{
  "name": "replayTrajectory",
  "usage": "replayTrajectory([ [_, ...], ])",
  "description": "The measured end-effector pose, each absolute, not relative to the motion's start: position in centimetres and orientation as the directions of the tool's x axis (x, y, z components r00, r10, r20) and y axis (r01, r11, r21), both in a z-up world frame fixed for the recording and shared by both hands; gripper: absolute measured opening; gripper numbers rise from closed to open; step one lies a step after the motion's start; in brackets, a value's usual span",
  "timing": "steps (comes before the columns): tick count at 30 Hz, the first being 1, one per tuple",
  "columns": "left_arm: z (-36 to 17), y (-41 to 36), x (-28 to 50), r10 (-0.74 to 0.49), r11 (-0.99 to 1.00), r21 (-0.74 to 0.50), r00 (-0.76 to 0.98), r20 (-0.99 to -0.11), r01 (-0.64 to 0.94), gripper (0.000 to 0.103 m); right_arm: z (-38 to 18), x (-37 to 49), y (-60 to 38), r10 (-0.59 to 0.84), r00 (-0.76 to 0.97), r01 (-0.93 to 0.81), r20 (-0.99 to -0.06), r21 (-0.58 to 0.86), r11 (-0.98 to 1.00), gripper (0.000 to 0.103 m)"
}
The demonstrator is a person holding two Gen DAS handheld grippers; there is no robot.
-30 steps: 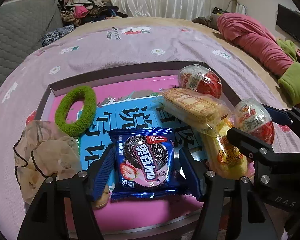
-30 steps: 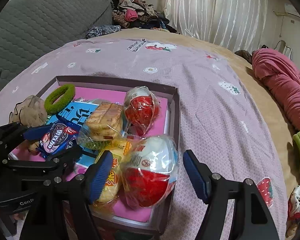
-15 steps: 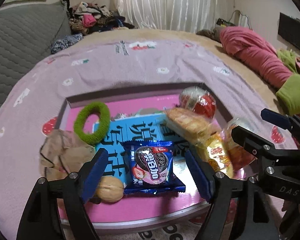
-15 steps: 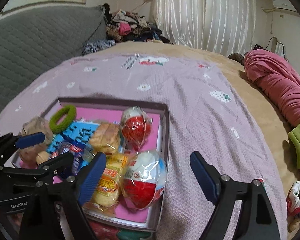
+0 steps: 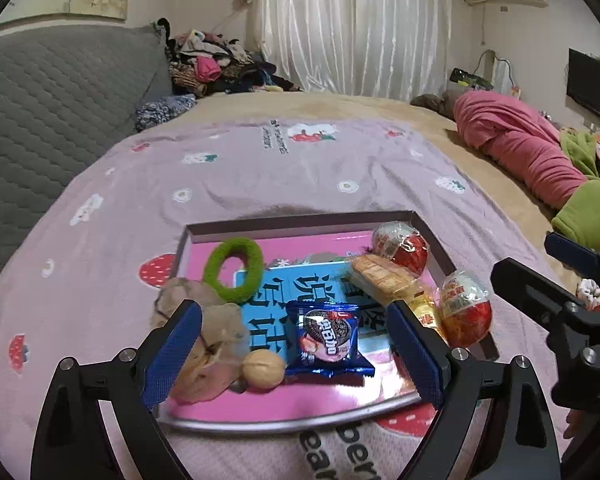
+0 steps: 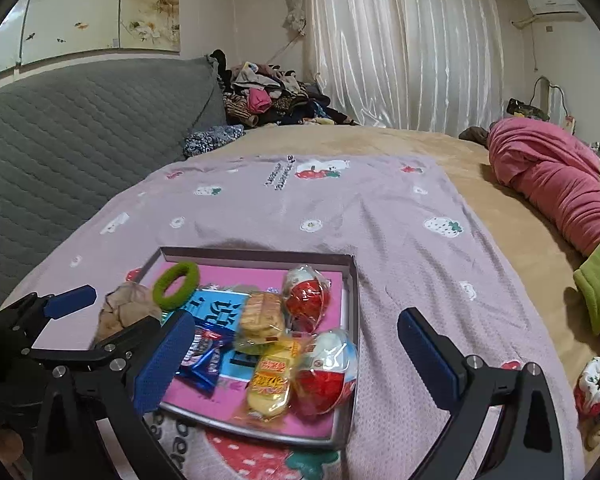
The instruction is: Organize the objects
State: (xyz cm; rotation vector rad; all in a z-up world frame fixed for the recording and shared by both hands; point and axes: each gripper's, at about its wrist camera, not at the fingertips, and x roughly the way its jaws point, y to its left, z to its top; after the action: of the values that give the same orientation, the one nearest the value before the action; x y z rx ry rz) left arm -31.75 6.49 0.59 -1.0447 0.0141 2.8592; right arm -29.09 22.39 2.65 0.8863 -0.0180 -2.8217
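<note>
Both my grippers, left (image 5: 296, 354) and right (image 6: 296, 356), have risen off the tray (image 5: 300, 418), jaws opening empty; cookie packet (image 5: 327, 336) released.

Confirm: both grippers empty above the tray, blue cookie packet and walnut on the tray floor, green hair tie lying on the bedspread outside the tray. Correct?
Not quite. The green hair tie lies inside the tray, near its far left corner, not on the bedspread; the left wrist view shows it. The rest holds: the left gripper and right gripper are empty, jaws opening, and the blue cookie packet and walnut lie on the tray floor.
</note>
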Motion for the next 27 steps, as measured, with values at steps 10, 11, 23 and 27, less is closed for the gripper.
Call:
replayTrajectory([
  [10,4.2,3.7,-25.2,0.03,-0.999,-0.045,-0.784,-0.62,-0.003,0.094,6.8,-22.9,21.3,-0.235,-0.801,0.236,-0.55,0.071,-0.969,0.102],
  [11,4.3,3.5,-24.8,0.025,-0.999,-0.044,-0.78,-0.625,0.003,0.094,7.6,-22.3,21.4,-0.249,-0.805,0.236,-0.538,0.095,-0.967,0.102],
  [23,9.0,0.6,-18.5,-0.027,-0.999,-0.017,-0.798,-0.602,0.047,0.094,12.3,-16.4,19.9,-0.253,-0.816,0.246,-0.519,0.084,-0.966,0.102],
  [27,10.1,-0.1,-16.2,-0.027,-0.998,-0.025,-0.809,-0.588,0.052,0.094,12.4,-14.6,19.6,-0.238,-0.82,0.238,-0.521,0.068,-0.969,0.102],
])
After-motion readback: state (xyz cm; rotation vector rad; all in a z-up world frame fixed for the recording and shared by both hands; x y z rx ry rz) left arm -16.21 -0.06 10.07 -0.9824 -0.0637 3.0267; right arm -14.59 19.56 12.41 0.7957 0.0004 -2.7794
